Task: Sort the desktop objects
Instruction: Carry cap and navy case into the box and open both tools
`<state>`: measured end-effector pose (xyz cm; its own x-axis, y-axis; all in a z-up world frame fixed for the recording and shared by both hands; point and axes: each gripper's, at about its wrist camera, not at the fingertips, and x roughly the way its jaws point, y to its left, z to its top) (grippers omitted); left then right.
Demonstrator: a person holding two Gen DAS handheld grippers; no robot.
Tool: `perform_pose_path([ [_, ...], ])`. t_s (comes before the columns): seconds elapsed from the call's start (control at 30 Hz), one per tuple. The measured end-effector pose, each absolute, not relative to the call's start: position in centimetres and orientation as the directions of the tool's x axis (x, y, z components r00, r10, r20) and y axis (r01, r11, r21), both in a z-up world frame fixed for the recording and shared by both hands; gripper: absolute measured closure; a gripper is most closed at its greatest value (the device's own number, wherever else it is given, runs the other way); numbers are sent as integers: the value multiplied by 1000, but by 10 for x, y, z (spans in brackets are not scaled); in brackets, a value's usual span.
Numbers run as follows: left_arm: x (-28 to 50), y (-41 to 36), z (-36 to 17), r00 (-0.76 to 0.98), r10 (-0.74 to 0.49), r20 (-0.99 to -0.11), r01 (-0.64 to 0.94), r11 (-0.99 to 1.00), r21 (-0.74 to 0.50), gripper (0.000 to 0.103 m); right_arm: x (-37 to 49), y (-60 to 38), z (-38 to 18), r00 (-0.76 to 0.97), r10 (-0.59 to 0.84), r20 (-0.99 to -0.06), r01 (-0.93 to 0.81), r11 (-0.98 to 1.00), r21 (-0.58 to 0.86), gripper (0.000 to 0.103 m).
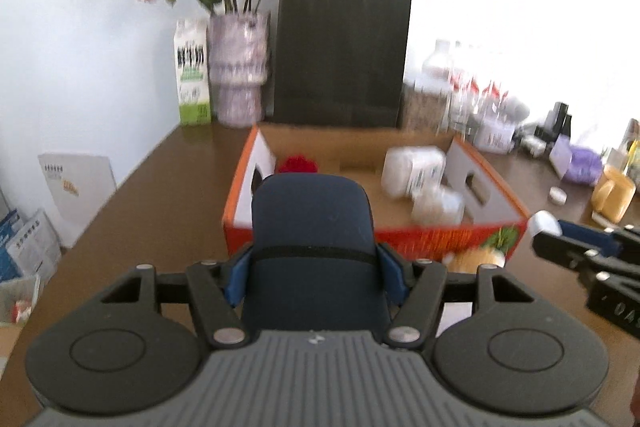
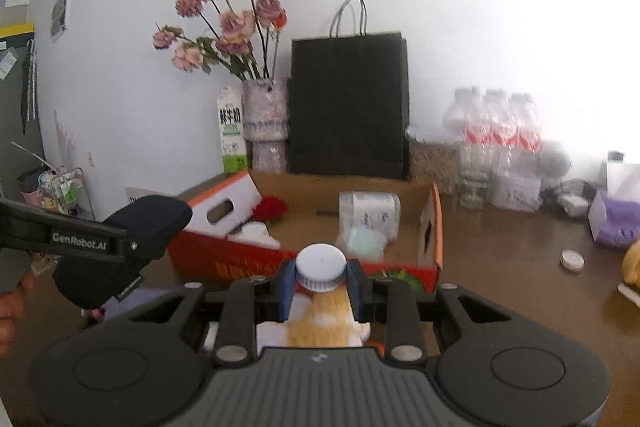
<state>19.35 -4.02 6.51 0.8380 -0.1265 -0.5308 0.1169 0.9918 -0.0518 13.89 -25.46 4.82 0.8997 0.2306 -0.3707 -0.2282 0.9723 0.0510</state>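
Note:
In the left wrist view my left gripper (image 1: 314, 267) is shut on a dark blue soft case (image 1: 312, 219), its blue pads pressing both sides. Beyond it stands an orange-rimmed cardboard box (image 1: 492, 171) holding white jars (image 1: 414, 171) and a red fluffy thing (image 1: 298, 163). My right gripper (image 1: 548, 233) enters from the right with a white cap in it. In the right wrist view my right gripper (image 2: 320, 279) is shut on a white-capped bottle (image 2: 320, 261) with an orange label. The left gripper (image 2: 136, 247) with the case (image 2: 156, 215) hovers at the left, before the box (image 2: 224, 259).
Behind the box stand a black paper bag (image 1: 344, 51), a vase of dried roses (image 1: 238, 67) and a milk carton (image 1: 193, 79). Water bottles (image 2: 496, 139), a purple tissue pack (image 2: 616, 219), a small white lid (image 2: 572, 261) and a yellow mug (image 1: 614, 197) crowd the right side of the brown table.

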Motion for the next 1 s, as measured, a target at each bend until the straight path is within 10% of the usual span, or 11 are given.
perform_pose_path([
  [0.33, 257, -49, 94, 832, -172, -528, 145, 985, -94, 38, 211, -228, 79, 899, 242, -364, -255, 967, 11, 77],
  [1.0, 412, -76, 24, 667, -40, -744, 64, 998, 4, 38, 372, -205, 19, 696, 229, -680, -298, 954, 16, 77],
])
